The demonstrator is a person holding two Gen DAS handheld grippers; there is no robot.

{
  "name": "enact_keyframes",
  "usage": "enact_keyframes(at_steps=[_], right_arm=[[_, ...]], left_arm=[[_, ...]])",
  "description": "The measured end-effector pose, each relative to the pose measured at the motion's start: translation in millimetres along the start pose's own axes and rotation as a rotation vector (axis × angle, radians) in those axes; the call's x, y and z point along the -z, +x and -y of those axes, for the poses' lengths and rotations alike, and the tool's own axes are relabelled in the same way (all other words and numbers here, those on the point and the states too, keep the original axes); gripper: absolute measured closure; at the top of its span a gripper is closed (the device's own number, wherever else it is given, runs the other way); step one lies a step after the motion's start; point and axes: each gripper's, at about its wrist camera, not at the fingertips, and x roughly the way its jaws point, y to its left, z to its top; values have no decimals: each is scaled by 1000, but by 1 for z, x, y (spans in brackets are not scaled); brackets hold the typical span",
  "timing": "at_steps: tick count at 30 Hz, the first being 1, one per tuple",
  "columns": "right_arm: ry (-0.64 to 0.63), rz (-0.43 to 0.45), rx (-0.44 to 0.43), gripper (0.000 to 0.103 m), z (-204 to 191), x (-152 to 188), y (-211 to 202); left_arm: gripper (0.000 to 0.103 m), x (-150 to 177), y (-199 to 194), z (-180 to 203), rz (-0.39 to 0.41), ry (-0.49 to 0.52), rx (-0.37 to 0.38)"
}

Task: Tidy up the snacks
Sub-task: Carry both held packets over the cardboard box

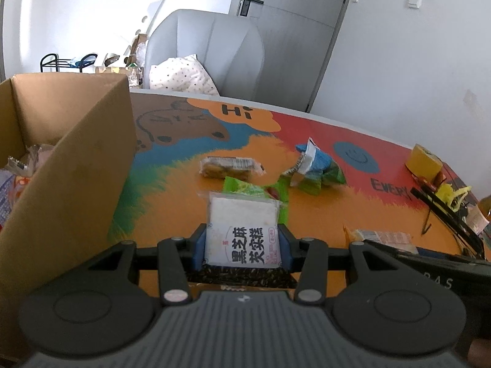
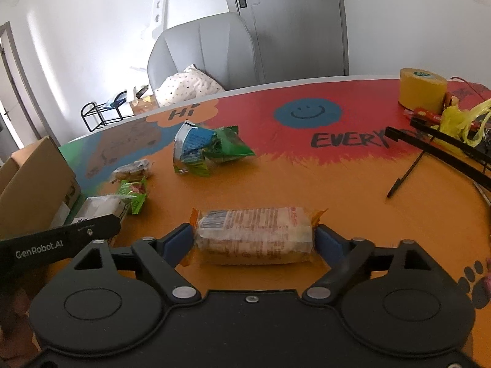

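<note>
My left gripper (image 1: 242, 245) is shut on a white snack packet with black Chinese lettering (image 1: 242, 230), held just above the table beside the open cardboard box (image 1: 76, 159). My right gripper (image 2: 253, 239) has its blue pads against both ends of a long clear-wrapped cracker pack (image 2: 254, 233) that lies on the table. A green packet (image 1: 245, 187), a small cake pack (image 1: 230, 167) and a blue-and-green bag pile (image 1: 316, 168) lie farther out; the pile also shows in the right wrist view (image 2: 208, 150).
The box holds several snacks (image 1: 18, 168). A yellow tape roll (image 2: 422, 89), yellow plastic scraps (image 2: 460, 122) and black rods (image 2: 445, 150) lie at the table's right. A grey armchair (image 1: 211, 52) stands behind the colourful table (image 2: 307, 178).
</note>
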Motion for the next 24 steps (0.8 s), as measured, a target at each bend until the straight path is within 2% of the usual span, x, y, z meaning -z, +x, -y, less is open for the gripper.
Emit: enact_keyframes(at_steps=[3, 8, 9, 11, 13, 16, 24], right_arm=[[-10, 0, 14, 4, -4, 0, 5], [-57, 7, 50, 2, -15, 3, 13], [-71, 4, 64, 4, -17, 4, 15], [-107, 10, 104, 15, -22, 5, 15], [-97, 14, 101, 21, -21, 4, 14], [-78, 18, 88, 24, -18, 2, 9], [-62, 63, 46, 25, -24, -4, -15]], left_arm=[[57, 2, 0, 0, -4, 3, 1], [57, 2, 1, -2, -5, 4, -3], [57, 2, 2, -2, -5, 5, -3], [57, 2, 2, -3, -8, 6, 1], [57, 2, 2, -4, -11, -1, 8], [57, 2, 1, -6, -9, -8, 15], [58, -2, -15, -6, 19, -6, 17]])
